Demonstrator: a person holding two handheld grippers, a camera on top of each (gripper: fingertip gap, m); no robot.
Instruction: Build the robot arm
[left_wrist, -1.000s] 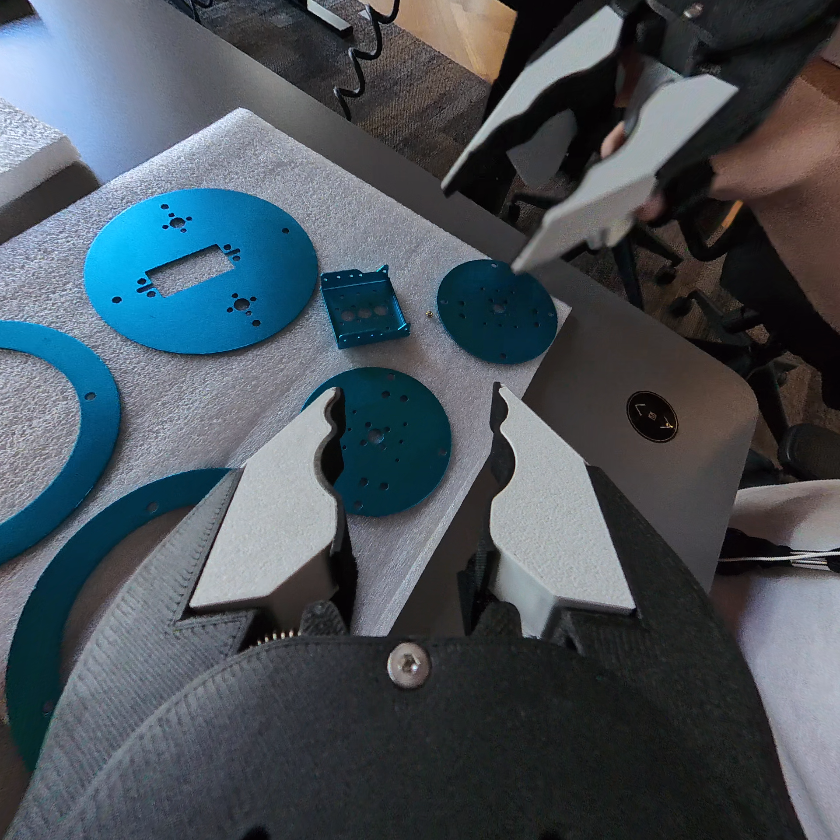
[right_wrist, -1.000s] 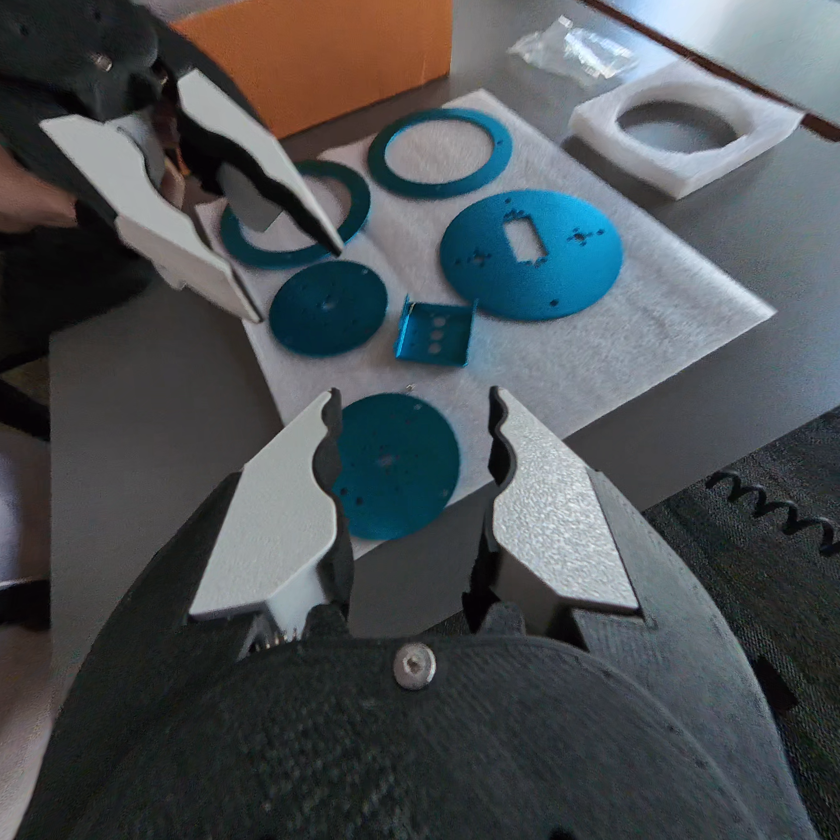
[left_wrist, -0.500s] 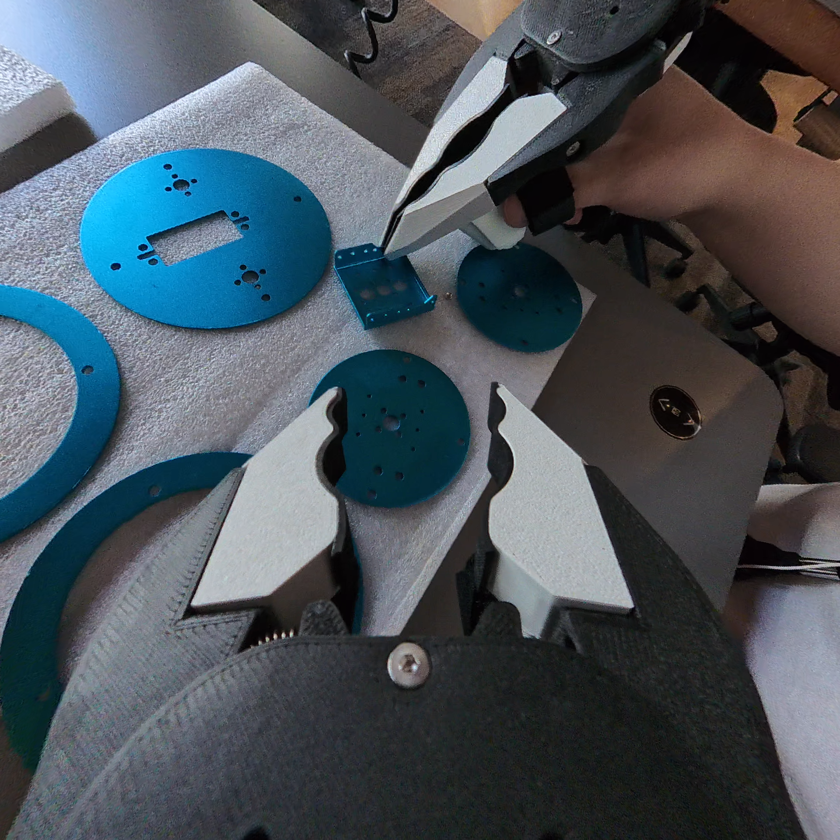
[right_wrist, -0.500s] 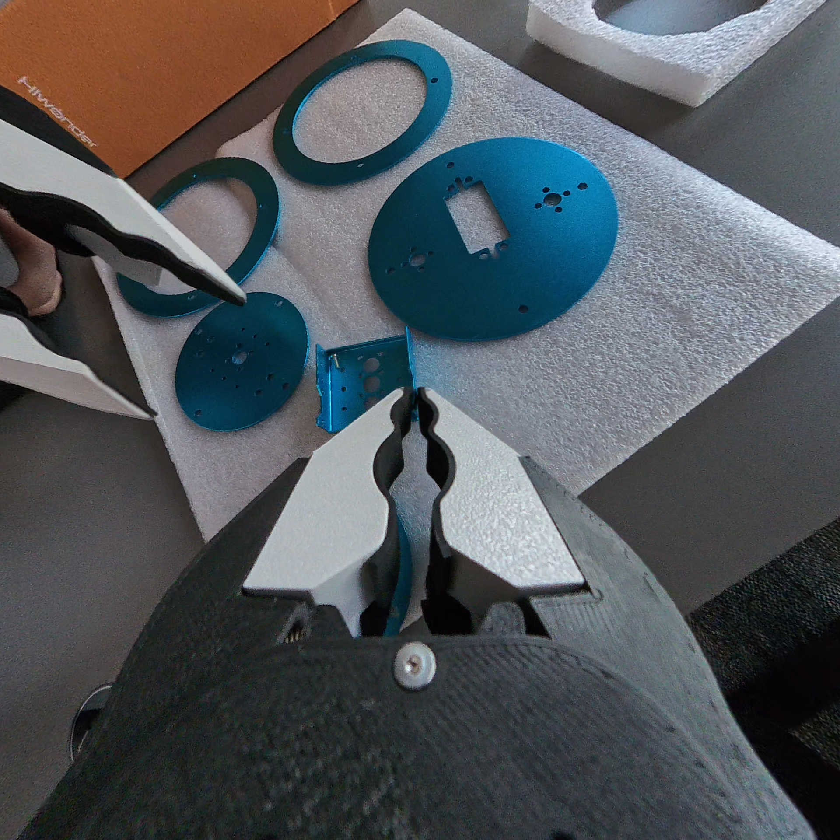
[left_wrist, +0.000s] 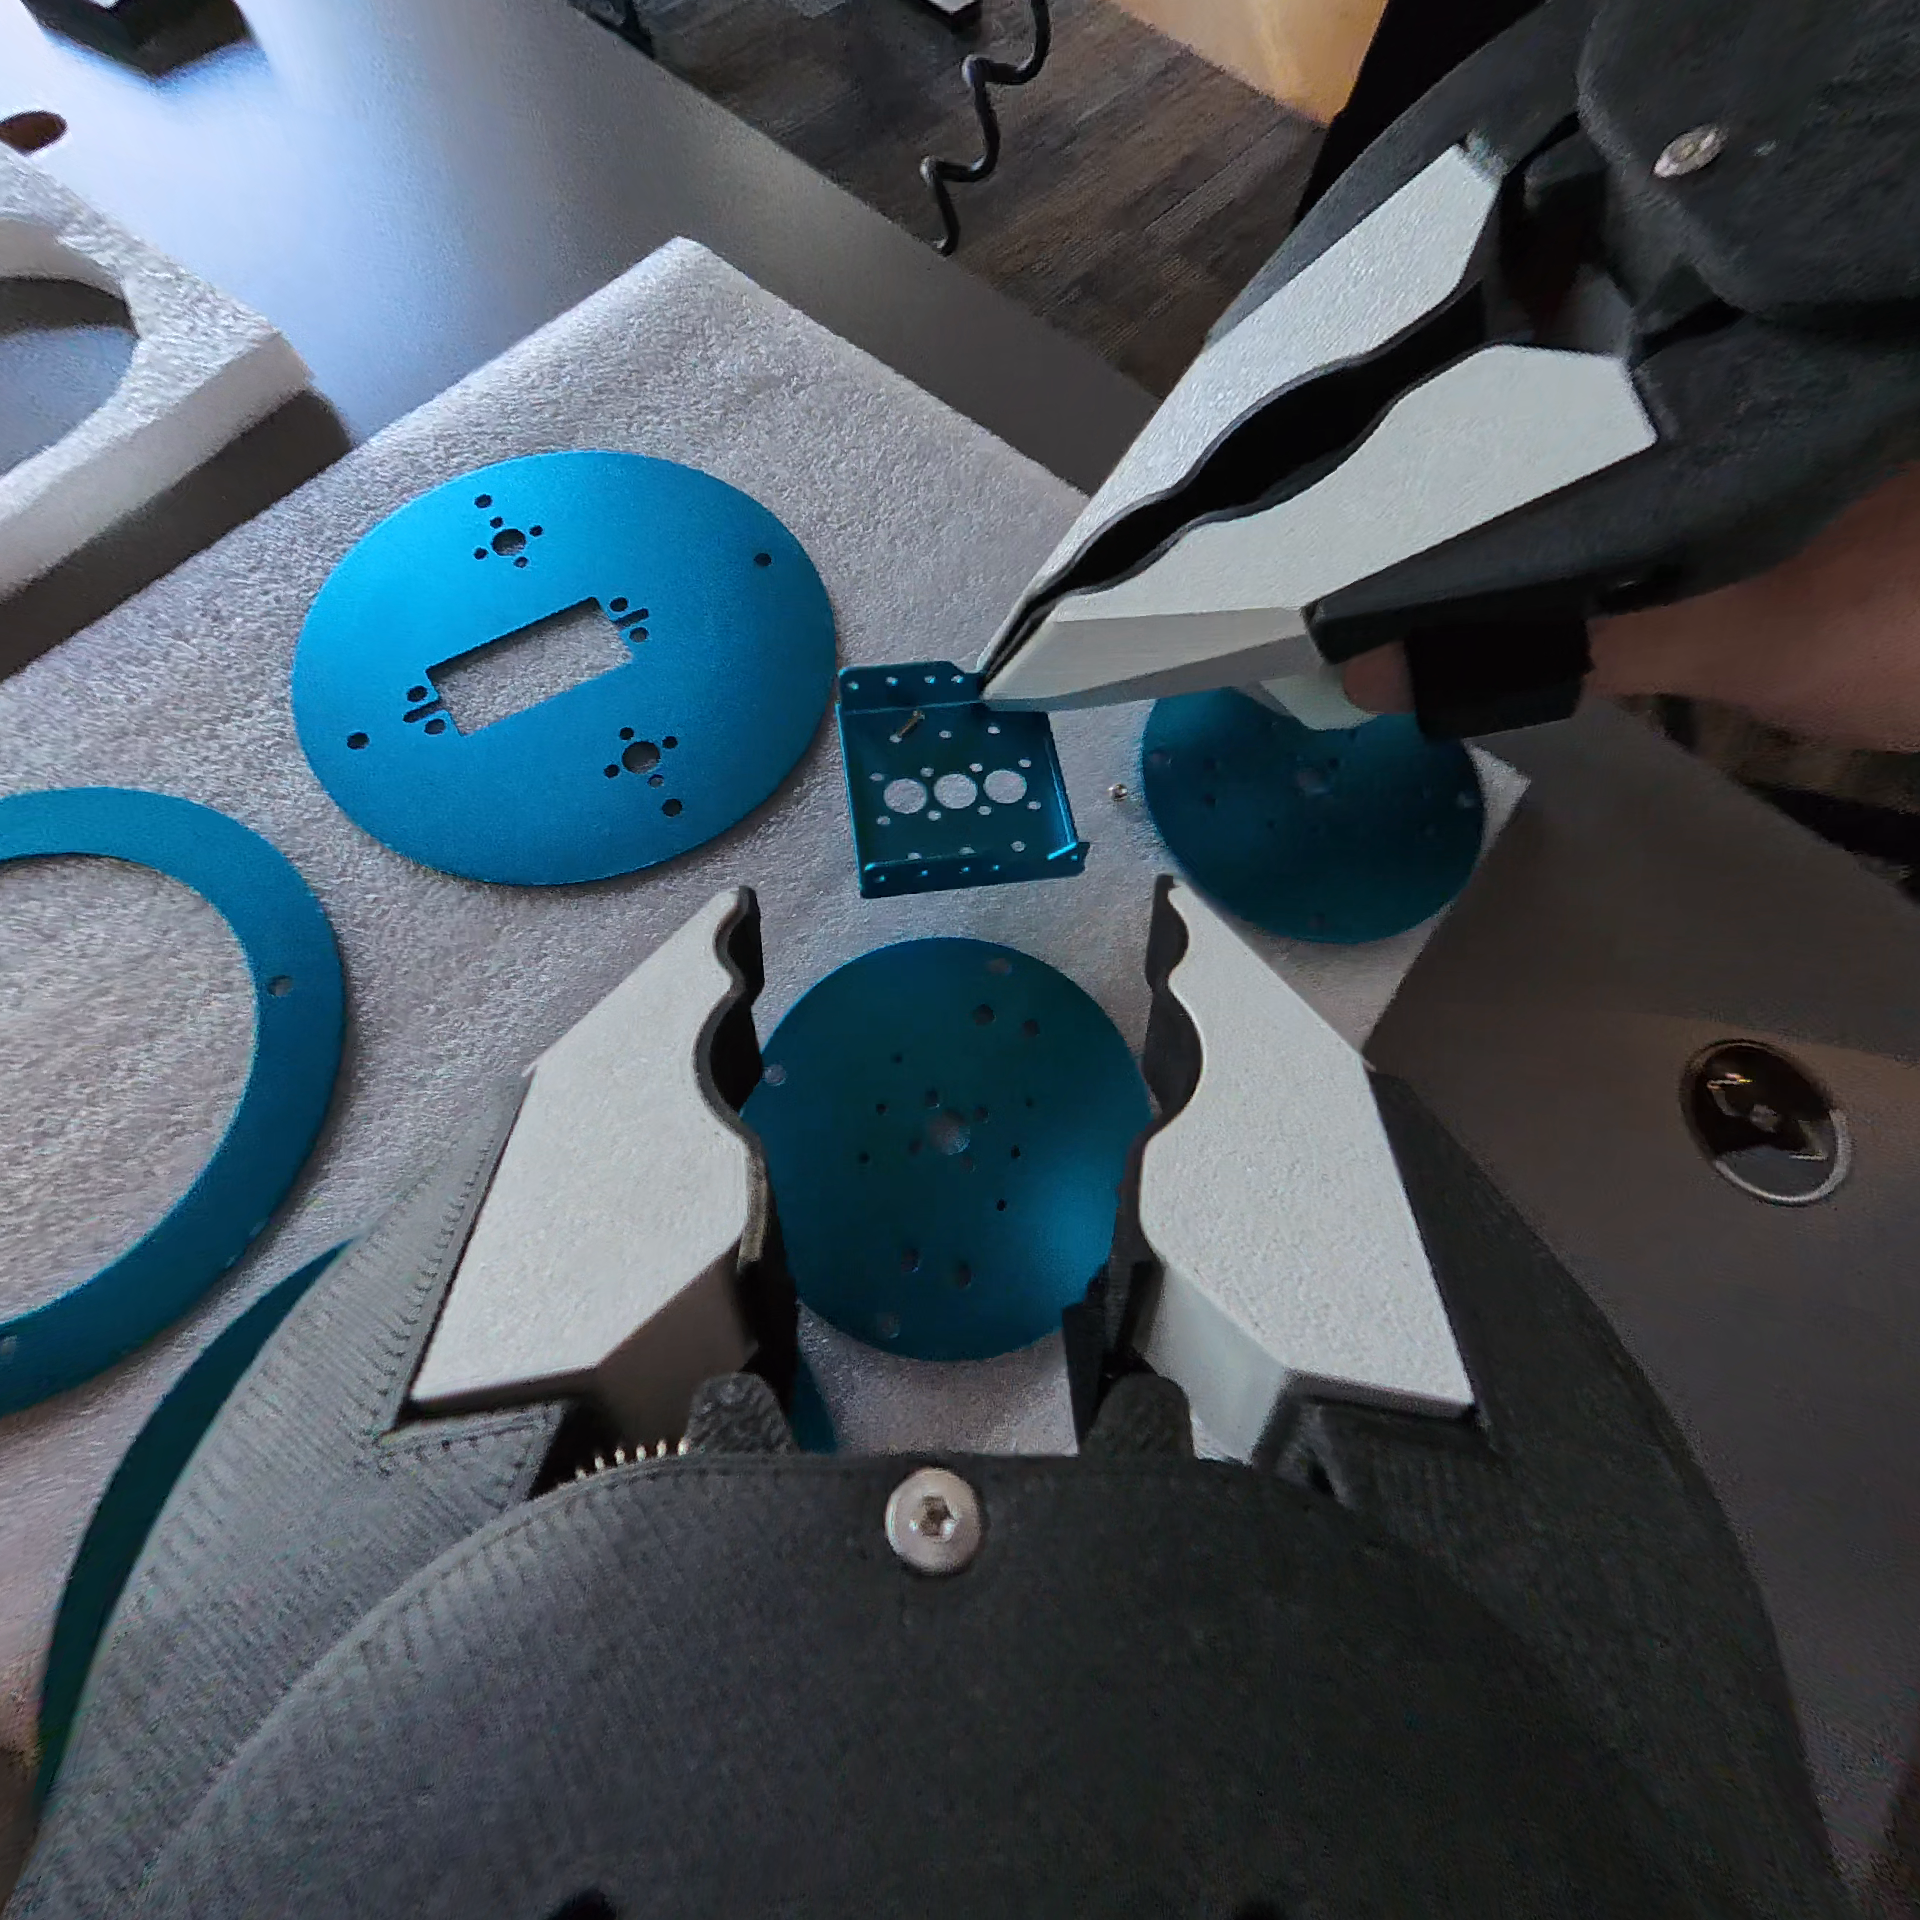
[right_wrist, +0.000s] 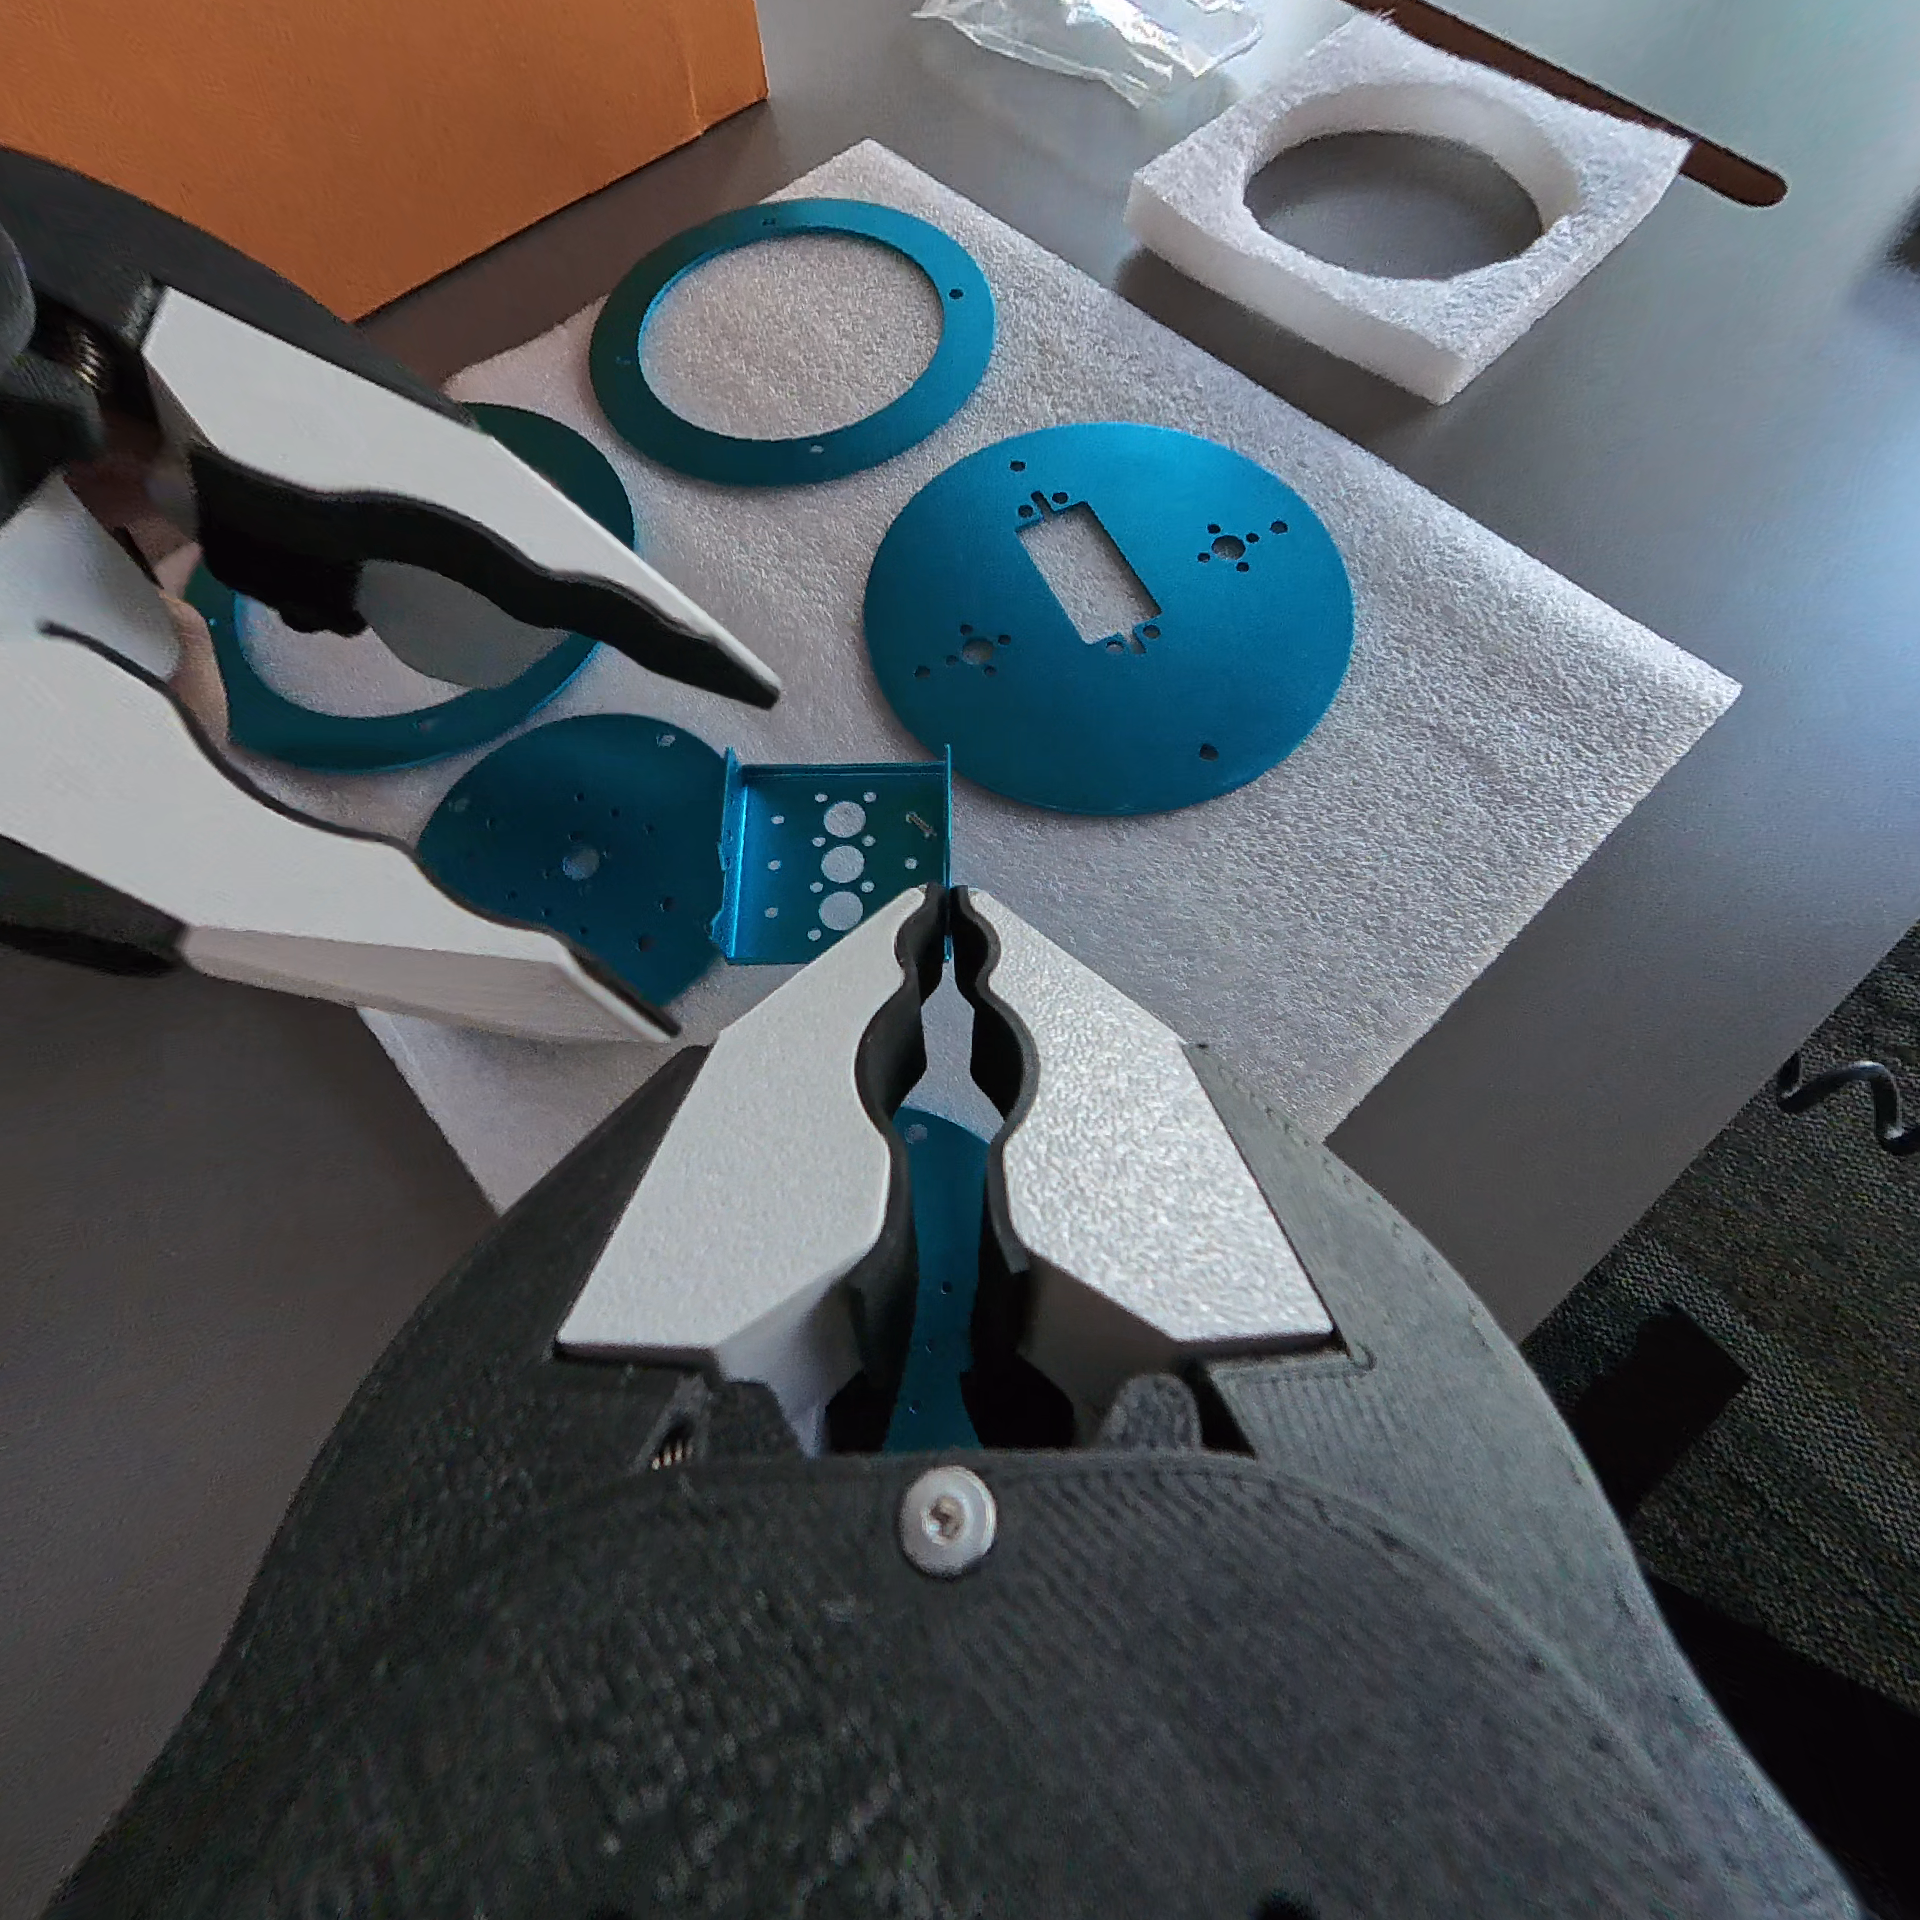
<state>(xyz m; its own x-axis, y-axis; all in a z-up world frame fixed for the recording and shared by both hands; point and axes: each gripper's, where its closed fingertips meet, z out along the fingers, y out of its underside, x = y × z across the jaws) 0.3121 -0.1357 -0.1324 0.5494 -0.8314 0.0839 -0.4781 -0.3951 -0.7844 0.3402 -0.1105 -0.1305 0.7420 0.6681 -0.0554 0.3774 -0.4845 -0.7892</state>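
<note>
A small blue U-shaped bracket (left_wrist: 956, 800) with three round holes lies on a white foam sheet (left_wrist: 727, 343). A tiny screw (left_wrist: 909, 722) rests in it. My right gripper (right_wrist: 940, 902) is shut on the bracket's (right_wrist: 831, 862) side wall at one corner; it also shows in the left wrist view (left_wrist: 992, 681). My left gripper (left_wrist: 954, 909) is open and empty, its fingers either side of a small blue perforated disc (left_wrist: 945, 1143). In the right wrist view the left gripper (right_wrist: 717, 857) hovers over that disc (right_wrist: 582, 831), beside the bracket.
On the foam lie a large blue disc with a rectangular cut-out (left_wrist: 561, 665), two blue rings (left_wrist: 281, 1039) (right_wrist: 416, 717) and a second small disc (left_wrist: 1309, 821). A foam block with a round hole (right_wrist: 1403, 208), an orange box (right_wrist: 364, 125) and a plastic bag (right_wrist: 1091, 42) stand behind. Spacing between my two grippers at the tips: around 4 centimeters.
My right gripper came down from above the table, shut, and now grips the bracket's wall. My left gripper stayed open and moved closer over the small disc.
</note>
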